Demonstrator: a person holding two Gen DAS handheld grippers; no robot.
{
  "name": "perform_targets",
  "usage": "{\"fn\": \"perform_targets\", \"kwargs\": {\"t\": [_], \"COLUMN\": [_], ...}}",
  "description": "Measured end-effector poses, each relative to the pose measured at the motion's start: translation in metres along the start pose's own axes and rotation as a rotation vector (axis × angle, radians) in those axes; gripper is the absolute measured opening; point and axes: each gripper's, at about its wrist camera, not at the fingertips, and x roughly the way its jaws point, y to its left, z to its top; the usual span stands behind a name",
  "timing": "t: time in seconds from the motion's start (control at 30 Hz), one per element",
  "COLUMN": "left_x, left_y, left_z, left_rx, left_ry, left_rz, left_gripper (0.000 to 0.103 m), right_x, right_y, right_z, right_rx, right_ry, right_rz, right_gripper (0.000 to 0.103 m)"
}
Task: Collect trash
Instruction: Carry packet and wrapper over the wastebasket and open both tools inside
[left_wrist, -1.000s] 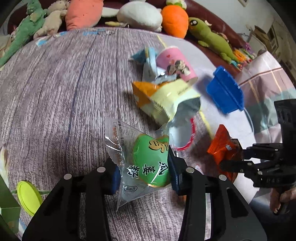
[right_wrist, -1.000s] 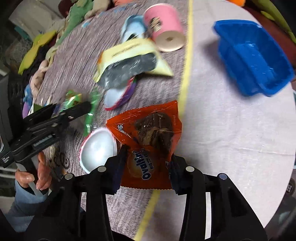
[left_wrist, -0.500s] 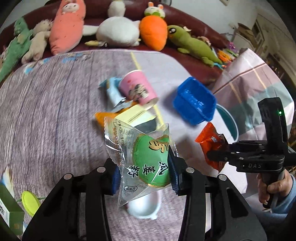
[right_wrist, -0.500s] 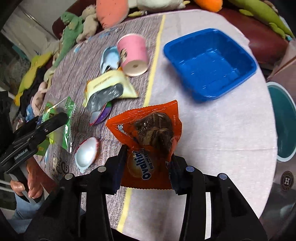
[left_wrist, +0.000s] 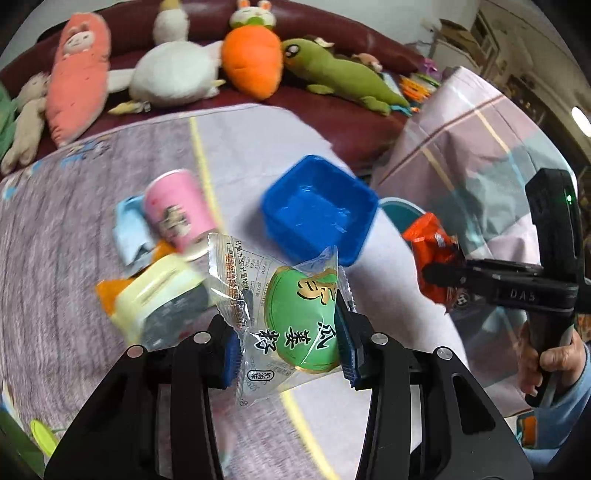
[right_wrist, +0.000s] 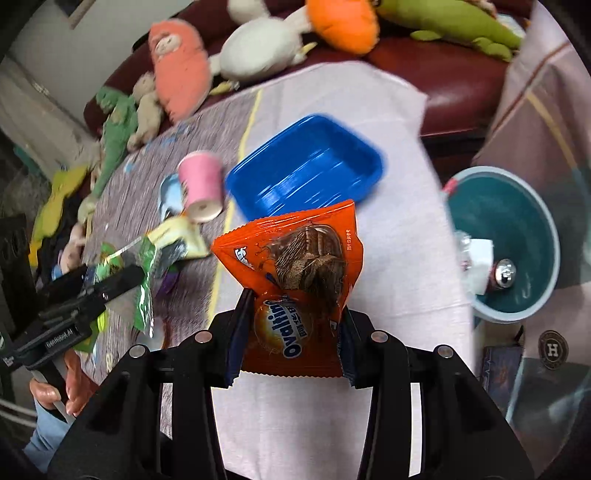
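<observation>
My left gripper (left_wrist: 288, 343) is shut on a clear wrapper with a green snack (left_wrist: 295, 314) and holds it above the table. My right gripper (right_wrist: 291, 350) is shut on an orange Ovaltine wrapper (right_wrist: 295, 266), also raised; it shows in the left wrist view (left_wrist: 432, 254) at the right. A teal trash bin (right_wrist: 532, 236) with trash inside stands off the table's right edge. On the table lie a blue tray (left_wrist: 317, 210), a pink cup (left_wrist: 177, 214) on its side, a yellow wrapper (left_wrist: 159, 291) and a light blue wrapper (left_wrist: 129, 229).
Plush toys (left_wrist: 251, 62) line a dark red sofa (right_wrist: 450, 77) behind the table. A draped cloth (left_wrist: 480, 140) hangs at the right. The left gripper shows in the right wrist view (right_wrist: 110, 280) at the left.
Both grippers have risen and swung right with their wrappers. The blue tray and the teal bin have come into closer view.
</observation>
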Motion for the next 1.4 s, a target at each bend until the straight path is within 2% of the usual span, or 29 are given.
{"fn": "perform_targets", "kwargs": {"t": [0.4, 0.83, 1.27, 1.33, 1.4], "left_x": [0.055, 0.128, 0.194, 0.202, 0.209], "left_y": [-0.095, -0.181, -0.218, -0.219, -0.222], "left_z": [0.044, 0.076, 0.077, 0.078, 0.079], "left_rx": [0.131, 0.228, 0.269, 0.269, 0.274], "left_ry": [0.062, 0.128, 0.22, 0.233, 0.238], "left_rz": [-0.078, -0.106, -0.131, -0.133, -0.127], "left_gripper": [0.043, 0.043, 0.044, 0.045, 0.052], "right_x": [-0.057, -0.075, -0.066, -0.064, -0.061], "right_y": [-0.107, -0.185, -0.236, -0.241, -0.245], "right_z": [0.017, 0.016, 0.02, 0.021, 0.022], "right_rx": [0.171, 0.273, 0.318, 0.325, 0.33], "right_ry": [-0.135, -0.172, -0.132, -0.127, -0.123], "right_rz": [-0.079, -0.122, -0.178, -0.182, -0.186], "right_gripper": [0.04, 0.04, 0.04, 0.04, 0.04]}}
